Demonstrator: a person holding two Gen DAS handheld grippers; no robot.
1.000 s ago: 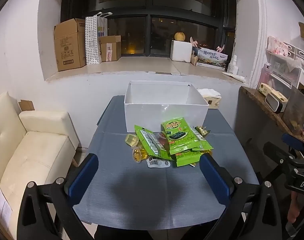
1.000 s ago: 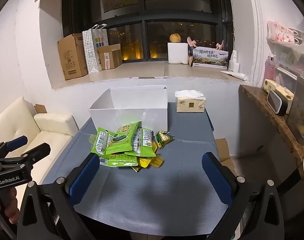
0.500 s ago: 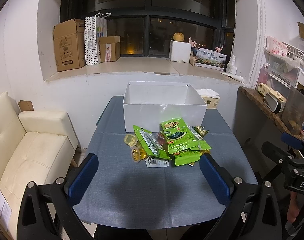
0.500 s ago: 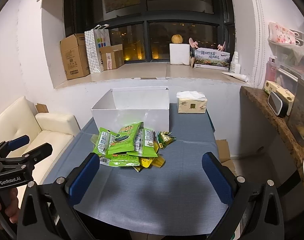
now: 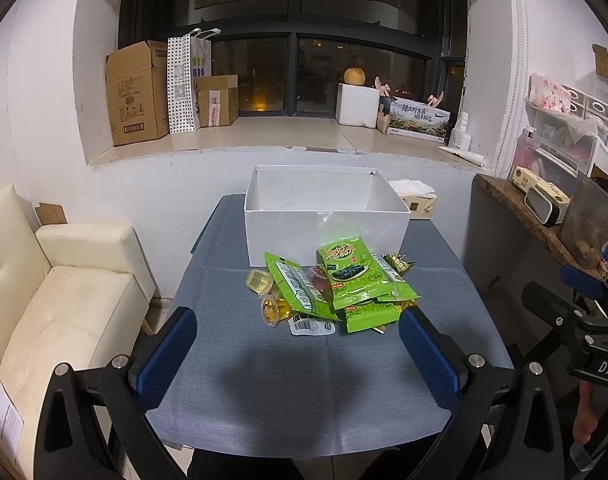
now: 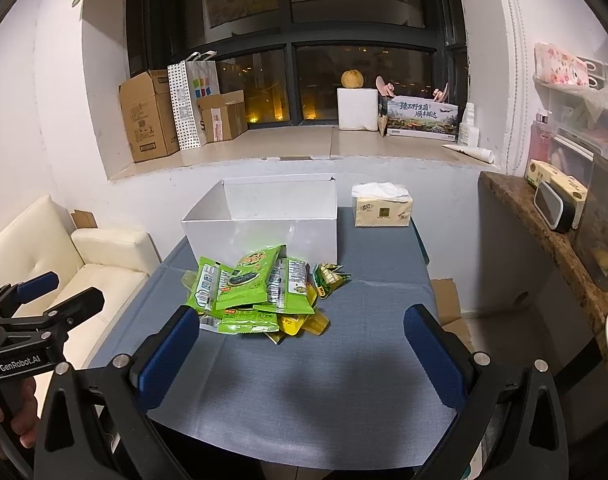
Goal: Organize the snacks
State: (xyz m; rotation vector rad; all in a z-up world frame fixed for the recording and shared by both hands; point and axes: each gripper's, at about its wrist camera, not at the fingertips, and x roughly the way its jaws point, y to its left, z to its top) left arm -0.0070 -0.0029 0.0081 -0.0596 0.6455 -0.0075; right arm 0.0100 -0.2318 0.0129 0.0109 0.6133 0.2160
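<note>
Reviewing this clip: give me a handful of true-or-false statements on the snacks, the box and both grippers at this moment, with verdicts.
1. The white box already holds several green packets. False: what shows of its inside is bare; the snack pile lies on the table in front of it.
2. Both grippers are open and hold nothing. True: the left gripper and the right gripper each have their fingers spread wide apart.
3. The tissue pack sits inside the white box. False: it stands on the table beside the box.
4. A green packet lies on top of the pile. True.
5. The left gripper is touching the pile. False: it hangs short of it, nearer the table's front edge.
</note>
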